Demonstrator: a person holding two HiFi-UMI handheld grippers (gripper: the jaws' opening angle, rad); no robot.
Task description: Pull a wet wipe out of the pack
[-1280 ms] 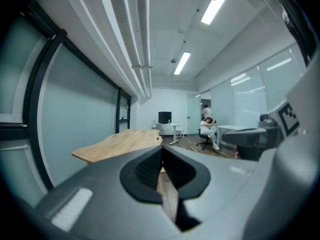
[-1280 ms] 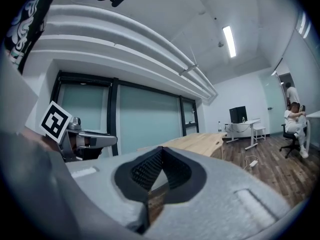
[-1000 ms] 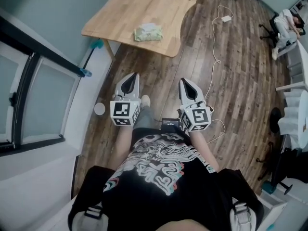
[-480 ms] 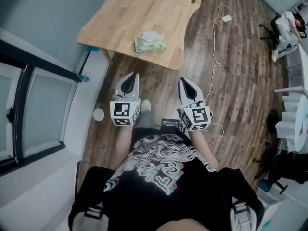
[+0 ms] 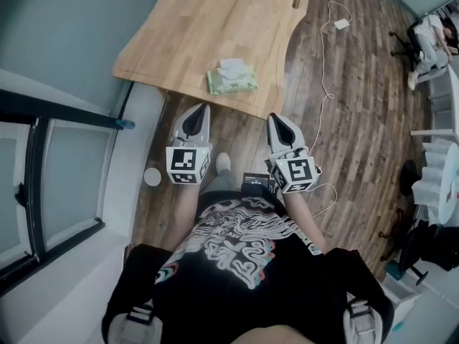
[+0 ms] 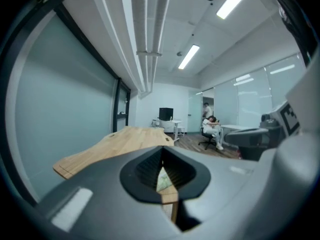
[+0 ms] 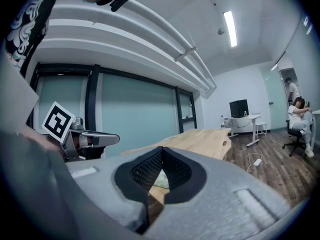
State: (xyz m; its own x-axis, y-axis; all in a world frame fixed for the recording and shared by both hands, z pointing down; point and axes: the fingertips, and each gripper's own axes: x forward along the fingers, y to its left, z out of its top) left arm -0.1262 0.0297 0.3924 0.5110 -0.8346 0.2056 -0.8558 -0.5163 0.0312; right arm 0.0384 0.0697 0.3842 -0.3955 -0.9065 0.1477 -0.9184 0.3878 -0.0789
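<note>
Left gripper point(image 5: 200, 110) and right gripper point(image 5: 277, 119) hang side by side above the floor point(image 5: 358, 106); wipe pack point(image 5: 232, 79) lies near the table point(image 5: 208, 20) edge.

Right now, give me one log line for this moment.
left tool: shut, empty | right tool: shut, empty | wipe pack: on table near edge, ahead of both tools, untouched

head view: on the person's head, looking steeply down, well above the worktop point(image 5: 193, 34).
left gripper view: rides the left gripper point(image 5: 199, 110), near level along its jaws, facing the worktop.
right gripper view: same, on the right gripper point(image 5: 276, 119).
shared: worktop, wipe pack point(image 5: 232, 77).
</note>
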